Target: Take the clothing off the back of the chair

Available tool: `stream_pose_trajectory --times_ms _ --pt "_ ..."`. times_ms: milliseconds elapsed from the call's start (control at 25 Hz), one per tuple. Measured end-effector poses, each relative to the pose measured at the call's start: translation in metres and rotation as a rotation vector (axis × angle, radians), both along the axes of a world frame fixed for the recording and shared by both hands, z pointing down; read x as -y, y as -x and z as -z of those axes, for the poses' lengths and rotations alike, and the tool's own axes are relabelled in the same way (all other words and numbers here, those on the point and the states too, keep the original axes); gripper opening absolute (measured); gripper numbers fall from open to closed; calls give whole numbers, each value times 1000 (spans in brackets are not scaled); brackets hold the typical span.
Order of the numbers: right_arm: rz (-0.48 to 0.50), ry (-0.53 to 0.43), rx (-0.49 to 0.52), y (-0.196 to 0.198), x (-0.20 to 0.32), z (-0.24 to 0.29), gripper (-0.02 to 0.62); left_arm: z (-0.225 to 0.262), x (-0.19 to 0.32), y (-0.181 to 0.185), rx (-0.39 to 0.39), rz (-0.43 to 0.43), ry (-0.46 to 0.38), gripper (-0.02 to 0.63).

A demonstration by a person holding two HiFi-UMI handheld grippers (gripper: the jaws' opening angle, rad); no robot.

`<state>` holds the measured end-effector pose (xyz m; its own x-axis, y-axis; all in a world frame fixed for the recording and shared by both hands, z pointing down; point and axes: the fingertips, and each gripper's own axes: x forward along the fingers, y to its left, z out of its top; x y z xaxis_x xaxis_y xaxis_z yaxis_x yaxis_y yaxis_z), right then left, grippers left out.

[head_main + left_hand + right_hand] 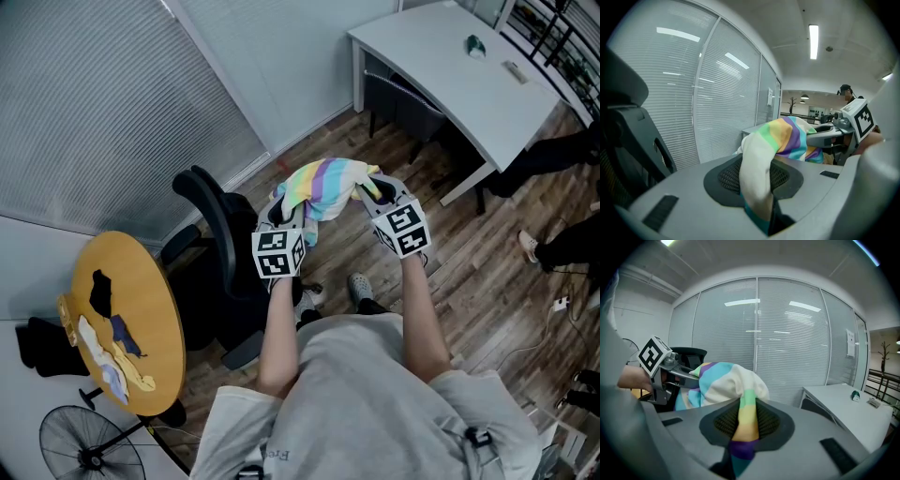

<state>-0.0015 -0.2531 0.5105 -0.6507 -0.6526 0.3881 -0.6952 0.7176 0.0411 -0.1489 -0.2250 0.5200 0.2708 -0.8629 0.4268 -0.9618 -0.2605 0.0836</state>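
Observation:
A pastel striped garment hangs bunched in the air between my two grippers, to the right of the black office chair and clear of its back. My left gripper is shut on the garment's white and teal end. My right gripper is shut on its green, yellow and purple end. Each gripper view shows the cloth pinched between the pads and the other gripper beyond it: the right gripper and the left gripper. The chair's headrest shows behind the cloth.
A round yellow table with several small cloth pieces stands at the left, a floor fan below it. A white desk sits at the back right. Glass walls with blinds run behind the chair. Another person's legs are at the right edge.

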Motion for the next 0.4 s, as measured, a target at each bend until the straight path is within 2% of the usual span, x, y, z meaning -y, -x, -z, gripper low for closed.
stream_pose_trajectory --times_ms 400 --pt "3 -8 -16 -4 -2 3 80 1 0 -3 -12 4 -8 118"
